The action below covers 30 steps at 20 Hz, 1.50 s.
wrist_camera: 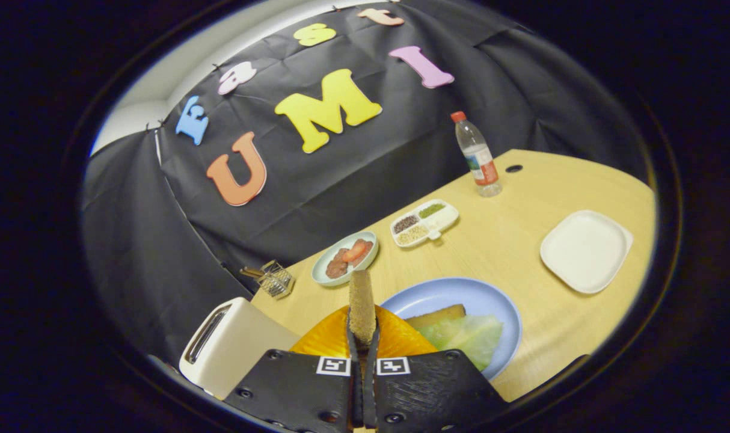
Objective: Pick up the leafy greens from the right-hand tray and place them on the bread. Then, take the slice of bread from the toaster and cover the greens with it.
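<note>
My gripper [362,340] is shut on a slice of bread [361,304], which stands on edge and sticks up from between the fingers. It hangs above an orange plate [326,343]. Just right of the fingers lies a blue plate [455,294] holding another bread slice [438,316] with pale leafy greens [468,338] lying over it. The white toaster [230,346] stands to the left of the fingers, its slot facing up.
Beyond the fingers sit a pale green dish [320,272] with red and brown slices, a white divided tray [446,216] of seeds, a small wire basket [275,278] and a water bottle [478,156]. A white square plate [584,249] lies at the right.
</note>
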Available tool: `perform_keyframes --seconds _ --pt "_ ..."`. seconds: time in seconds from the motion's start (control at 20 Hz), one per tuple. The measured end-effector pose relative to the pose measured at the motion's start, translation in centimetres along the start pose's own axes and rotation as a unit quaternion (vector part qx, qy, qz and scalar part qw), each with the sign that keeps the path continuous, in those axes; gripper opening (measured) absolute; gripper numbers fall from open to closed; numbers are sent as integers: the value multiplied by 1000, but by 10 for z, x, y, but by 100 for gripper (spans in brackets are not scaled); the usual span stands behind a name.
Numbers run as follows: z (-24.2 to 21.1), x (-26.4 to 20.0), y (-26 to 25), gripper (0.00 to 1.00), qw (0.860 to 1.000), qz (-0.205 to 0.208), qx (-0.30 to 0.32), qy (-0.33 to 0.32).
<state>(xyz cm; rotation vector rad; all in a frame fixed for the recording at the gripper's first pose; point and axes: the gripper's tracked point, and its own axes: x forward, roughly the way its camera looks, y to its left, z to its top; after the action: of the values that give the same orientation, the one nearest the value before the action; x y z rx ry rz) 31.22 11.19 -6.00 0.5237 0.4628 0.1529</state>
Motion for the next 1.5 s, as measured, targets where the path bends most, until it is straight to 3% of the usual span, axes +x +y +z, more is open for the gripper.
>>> perform_keyframes --seconds 0.1,0.35,0.5,0.75,0.8,1.05,1.3,1.5 --pt "-3 1 -17 1 1000 -15 9 5" --pt "-12 1 -40 13 999 -34 -15 25" --pt "-11 -6 -51 28 998 -49 -36 27" --pt "5 -22 -70 62 993 -79 -87 2" --pt "10 -25 -72 76 992 -82 -96 -3" --pt "49 -72 -60 94 981 -76 -161 -78" --pt "65 -154 -47 96 960 -66 -229 -144" --pt "44 -221 -51 96 956 -66 -242 -150"
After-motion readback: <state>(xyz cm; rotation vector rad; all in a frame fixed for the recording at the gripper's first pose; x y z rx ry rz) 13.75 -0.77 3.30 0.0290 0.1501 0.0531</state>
